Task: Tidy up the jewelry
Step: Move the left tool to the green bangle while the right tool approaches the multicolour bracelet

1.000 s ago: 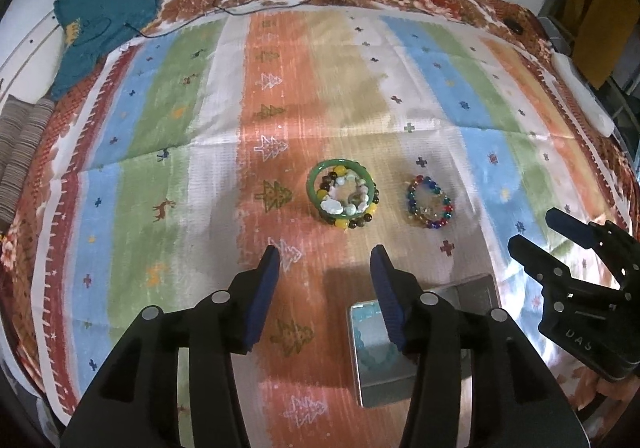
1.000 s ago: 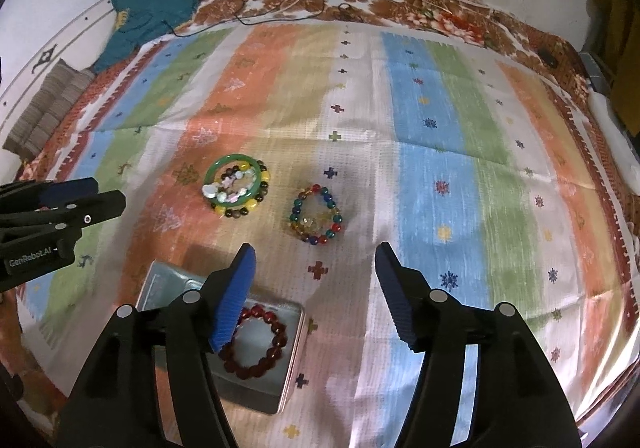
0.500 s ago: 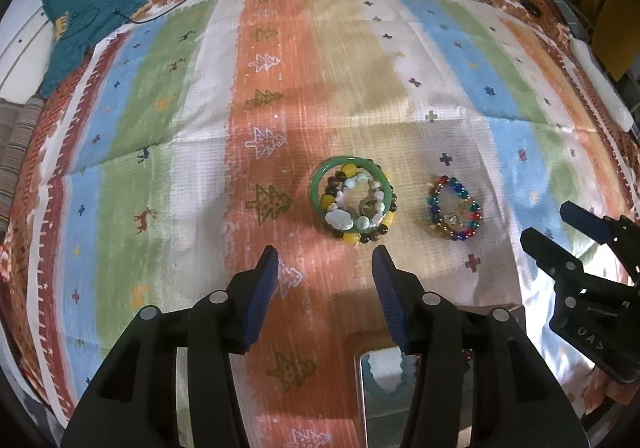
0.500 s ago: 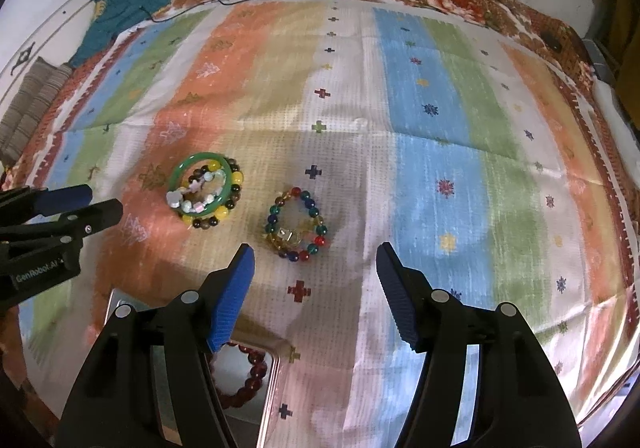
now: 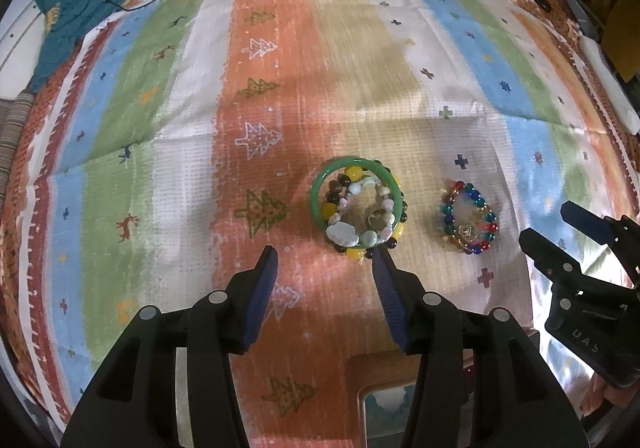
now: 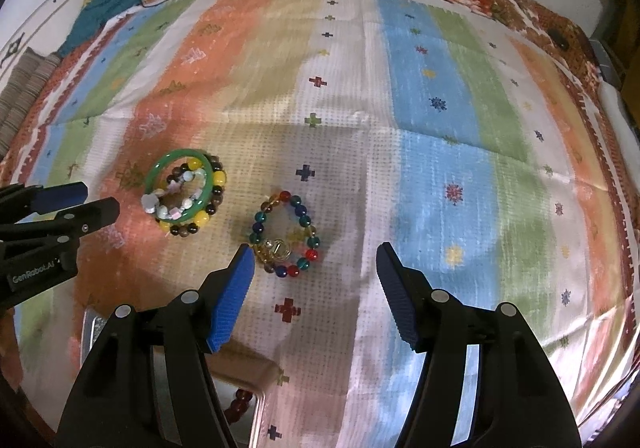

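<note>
Spotted "GenRobot.AI" on the left gripper [image 6: 98, 198], both it and right gripper [image 6: 316, 258] gaping empty over green bangle [image 5: 320, 190] and multicolored bead bracelet [image 6: 286, 234].

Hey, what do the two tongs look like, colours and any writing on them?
Both tongs are black plastic with silver rivets and blue ribbed pads. The left tongs show white "GenRobot.AI" lettering on the side in the right wrist view; the right tongs carry "UAS" in the left wrist view. No sleeves visible.
</note>
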The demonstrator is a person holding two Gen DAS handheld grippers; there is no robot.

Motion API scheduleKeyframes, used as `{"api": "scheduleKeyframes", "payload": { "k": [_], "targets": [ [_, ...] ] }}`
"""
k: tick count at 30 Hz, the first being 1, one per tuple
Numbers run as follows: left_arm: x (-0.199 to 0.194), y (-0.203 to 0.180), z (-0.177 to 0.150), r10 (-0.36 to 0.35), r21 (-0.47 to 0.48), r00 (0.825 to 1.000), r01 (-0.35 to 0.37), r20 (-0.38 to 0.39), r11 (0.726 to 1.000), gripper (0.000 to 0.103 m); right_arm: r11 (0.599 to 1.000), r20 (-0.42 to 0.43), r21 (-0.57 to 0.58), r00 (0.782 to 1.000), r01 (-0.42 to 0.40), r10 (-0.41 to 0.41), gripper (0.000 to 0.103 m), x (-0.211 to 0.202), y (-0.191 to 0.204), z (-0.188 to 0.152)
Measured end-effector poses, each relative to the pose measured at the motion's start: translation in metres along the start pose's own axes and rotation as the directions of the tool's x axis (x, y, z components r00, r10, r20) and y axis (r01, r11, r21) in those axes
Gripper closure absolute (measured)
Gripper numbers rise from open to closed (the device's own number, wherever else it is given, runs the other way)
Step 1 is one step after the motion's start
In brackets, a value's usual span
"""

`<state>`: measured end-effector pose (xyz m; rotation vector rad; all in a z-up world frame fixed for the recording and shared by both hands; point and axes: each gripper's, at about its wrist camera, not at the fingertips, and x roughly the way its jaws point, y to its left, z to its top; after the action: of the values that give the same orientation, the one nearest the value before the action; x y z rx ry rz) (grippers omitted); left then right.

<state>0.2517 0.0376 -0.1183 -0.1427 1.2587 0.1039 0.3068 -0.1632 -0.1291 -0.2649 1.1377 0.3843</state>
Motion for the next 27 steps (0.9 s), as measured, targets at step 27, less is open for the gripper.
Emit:
{"api": "scheduleKeyframes", "payload": {
  "k": [27],
  "targets": [
    [0.048,0.0,0.02,-0.017,0.006,0.997,0.018,-0.071,1.0,0.059,0.998,-0.083,-0.058,0.996,0.031,-0.035,0.05,0.05,0.003,0.016]
  ]
}}
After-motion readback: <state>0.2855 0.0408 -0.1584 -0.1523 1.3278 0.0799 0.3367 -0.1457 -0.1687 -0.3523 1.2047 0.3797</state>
